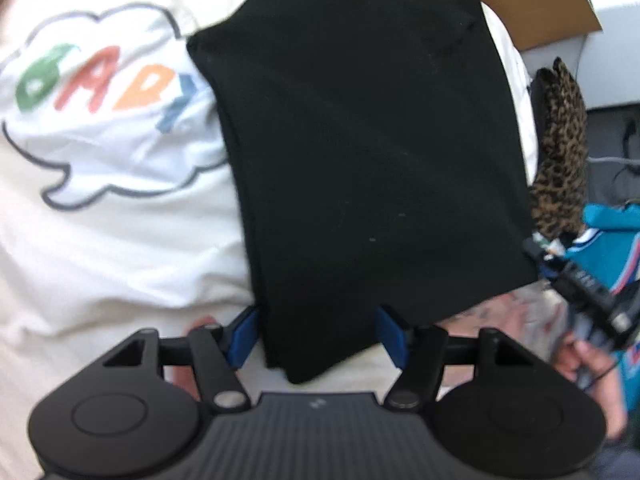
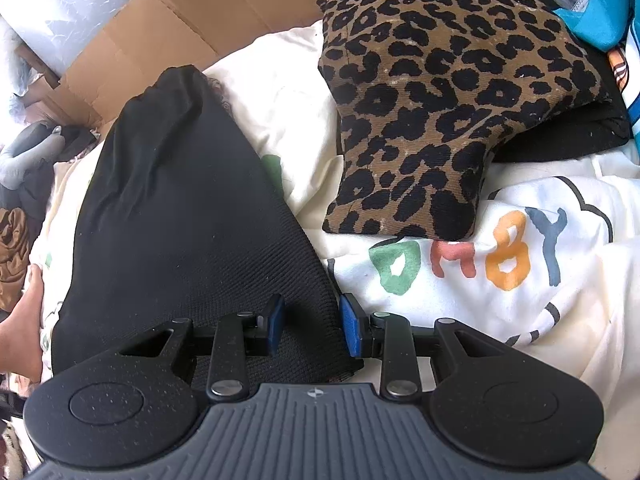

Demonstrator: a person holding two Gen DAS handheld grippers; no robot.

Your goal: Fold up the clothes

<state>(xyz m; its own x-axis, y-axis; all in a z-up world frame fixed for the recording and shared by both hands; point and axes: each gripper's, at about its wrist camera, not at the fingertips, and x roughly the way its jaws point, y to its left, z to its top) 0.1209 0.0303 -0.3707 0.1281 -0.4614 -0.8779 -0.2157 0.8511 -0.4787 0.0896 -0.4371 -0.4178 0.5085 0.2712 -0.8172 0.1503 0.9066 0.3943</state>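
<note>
I am holding my left hand-held gripper (image 1: 316,336) over the near end of the folded black garment (image 1: 360,140), its blue pads standing wide on either side of the cloth without pressing it. My right hand-held gripper (image 2: 310,326) is partly open with the garment's corner between its pads; I cannot tell whether they grip. The garment is lying on a cream printed bedspread (image 1: 100,220), beside a leopard-print cushion (image 2: 440,100).

Cardboard sheet (image 2: 192,28), white furniture (image 1: 612,40), bright daylight
</note>
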